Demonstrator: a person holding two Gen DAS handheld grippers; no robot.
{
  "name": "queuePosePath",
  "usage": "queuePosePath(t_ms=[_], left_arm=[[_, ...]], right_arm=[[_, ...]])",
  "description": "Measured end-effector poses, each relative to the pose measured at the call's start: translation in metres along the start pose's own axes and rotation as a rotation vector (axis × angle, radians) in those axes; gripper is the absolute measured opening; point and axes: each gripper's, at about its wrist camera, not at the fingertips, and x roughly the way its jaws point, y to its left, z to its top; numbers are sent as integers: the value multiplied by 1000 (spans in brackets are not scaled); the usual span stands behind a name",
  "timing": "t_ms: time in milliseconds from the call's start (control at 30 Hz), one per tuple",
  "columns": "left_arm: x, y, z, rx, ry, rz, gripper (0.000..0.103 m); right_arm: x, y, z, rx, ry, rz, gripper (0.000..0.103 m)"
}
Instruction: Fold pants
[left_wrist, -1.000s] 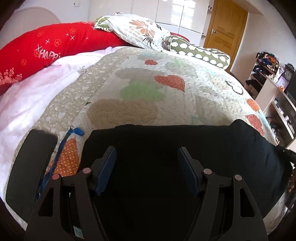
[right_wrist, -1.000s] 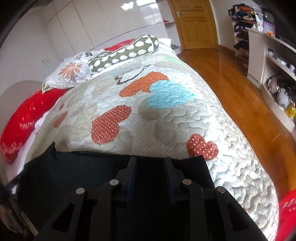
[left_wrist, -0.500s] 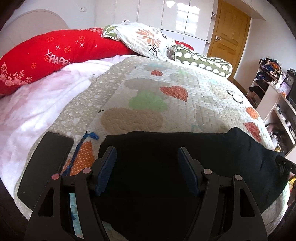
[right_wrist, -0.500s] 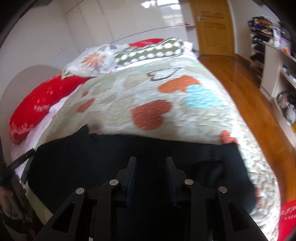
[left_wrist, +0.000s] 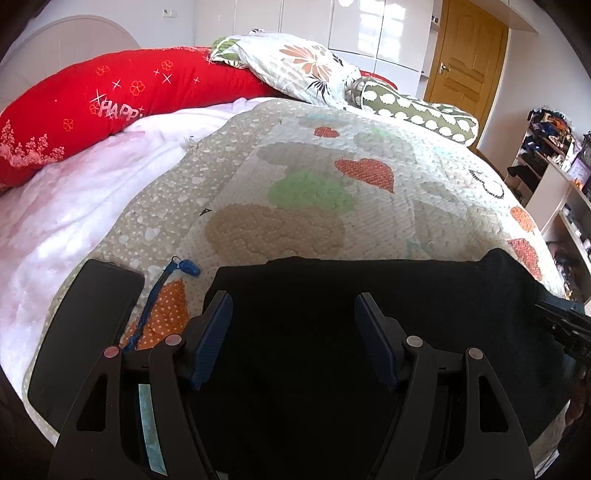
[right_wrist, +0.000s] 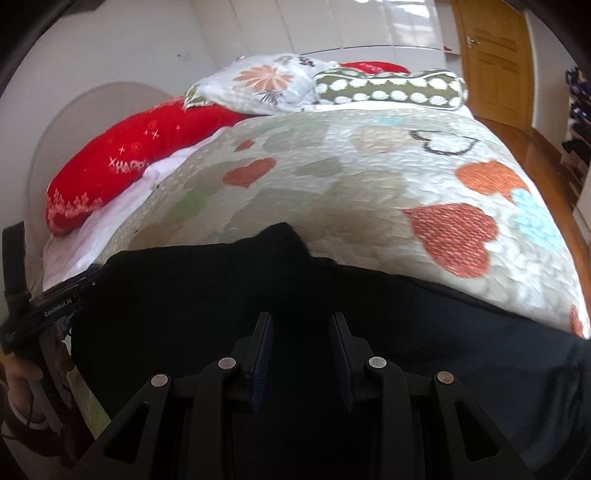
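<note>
Pants lay flat along the near edge of the bed, a broad black band running left to right across the quilt. Soft and limp, they would likely sag and crease wherever lifted, so a pinch at a corner or along an outer edge seemed the best hold; the cloth looked light and not slippery on the quilting.

Left gripper stood spread wide over the left part of the pants, nothing between its pads. Right gripper hung over the middle with its jaws partly open, a clear gap between them and no cloth caught.

In the right view the far edge showed a raised bump near the middle, not smooth. The left edge stopped just beside a blue lanyard and a dark phone, which crowded that side. Beyond the far edge the quilt stretched open up to the pillows, giving ample room to fold away. On the right the bed dropped to the wooden floor.
</note>
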Motion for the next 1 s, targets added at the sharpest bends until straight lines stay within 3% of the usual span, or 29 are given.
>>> queuePosePath(t_ms=[167,433,667,1000], left_arm=[[8,2,0,4,3,8,69],[15,2,3,-2,5,25,69],[-17,-8,0,19,-27,8,69],[-48,-43,-29,27,-23,-124,69]], right_arm=[[25,4,9,-24,28,-50,30],[33,4,16,-33,32,-59,34],[-11,-5,5,-48,10,-62,34],[-76,-52,-50,-3,-1,-162,38]])
